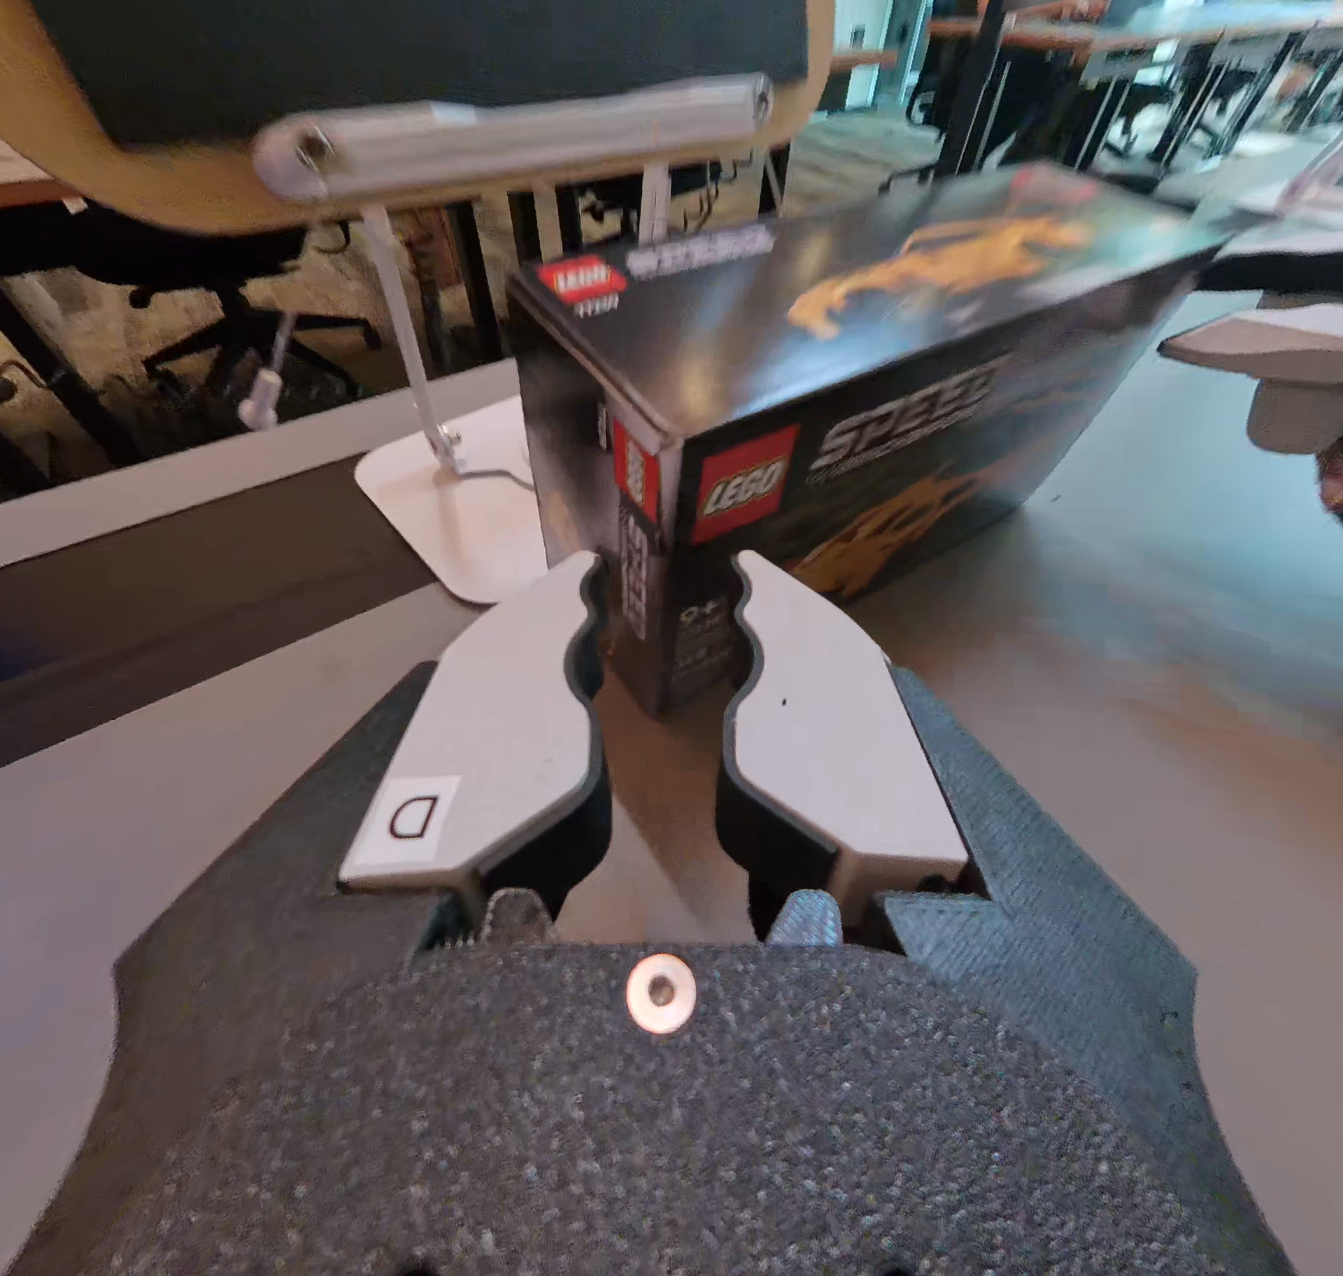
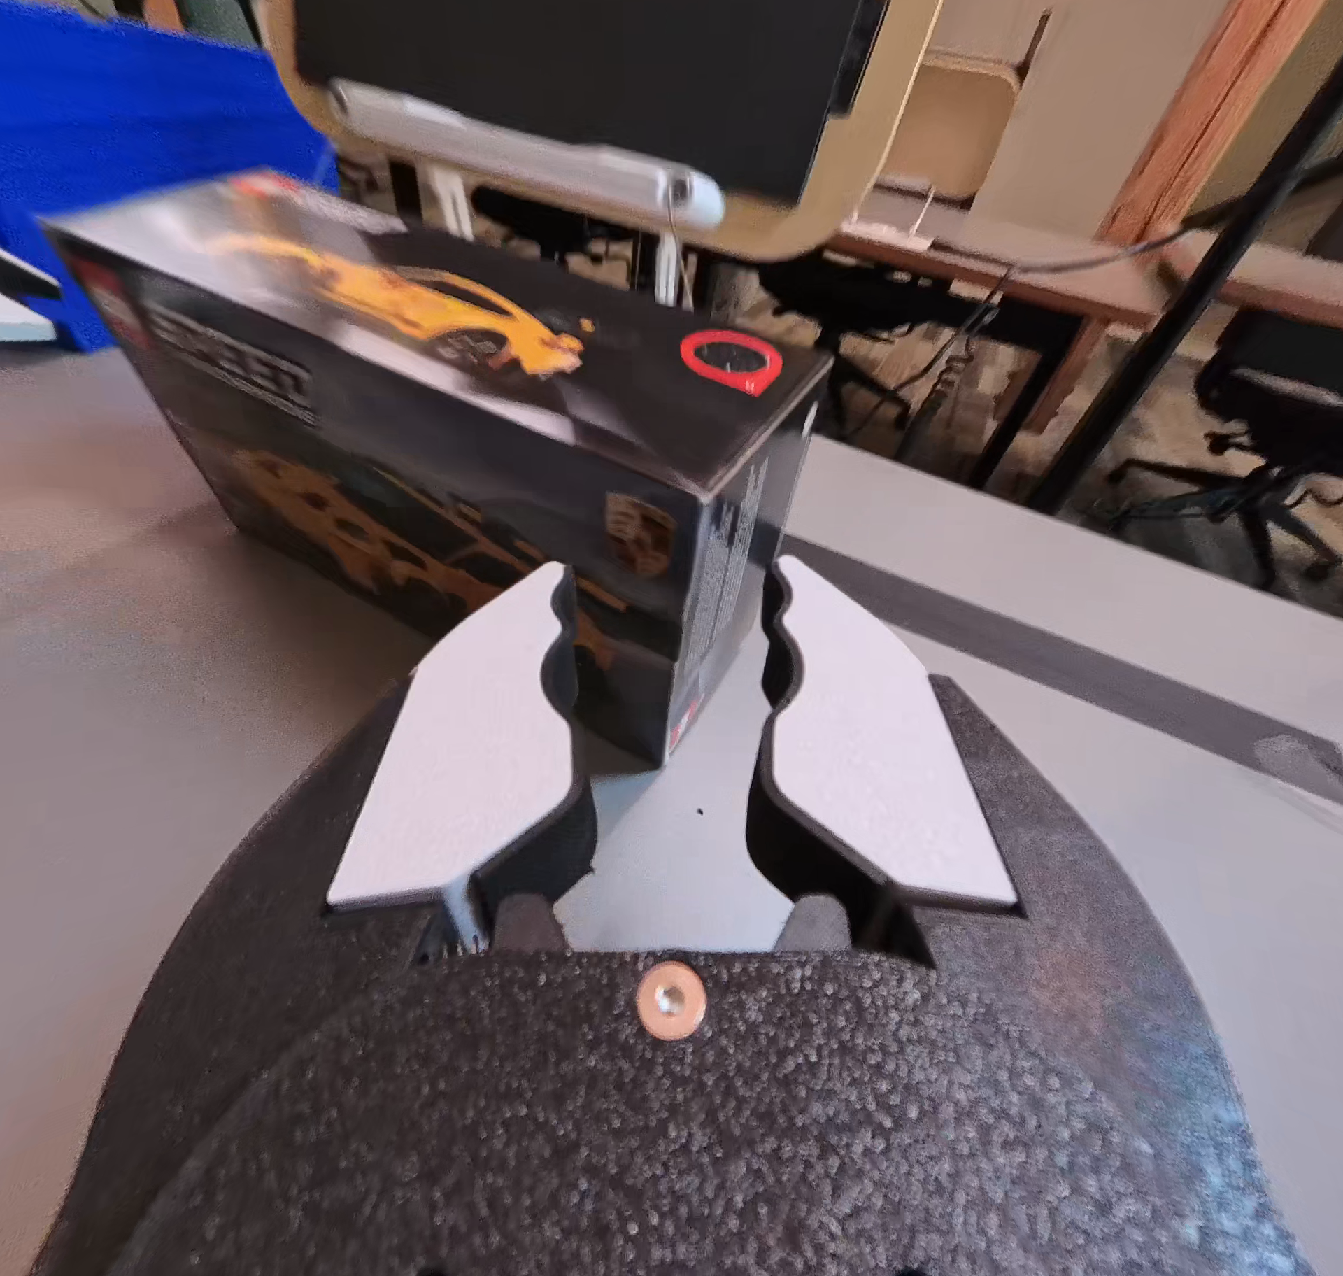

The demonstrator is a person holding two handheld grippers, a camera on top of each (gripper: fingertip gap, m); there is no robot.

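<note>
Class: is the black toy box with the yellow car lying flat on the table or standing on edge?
Standing on a long edge: the box rises upright from the table.

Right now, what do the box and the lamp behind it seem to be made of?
The box looks like thin glossy printed cardboard: light sheens across its top and a flap edge shows at the corner. The lamp looks like brushed, silvery metal, with a screw in its bar end and a flat pale base, possibly painted. Both claws sit at the box's corners.

the left gripper (image 1: pixel 668 572) is levelled low and forward, its two white fingers (image 1: pixel 509 718) parted in a v with a clear gap between the tips. the right gripper (image 2: pixel 672 580) mirrors it, white fingers (image 2: pixel 865 754) likewise spread apart, pointing ahead.
</note>
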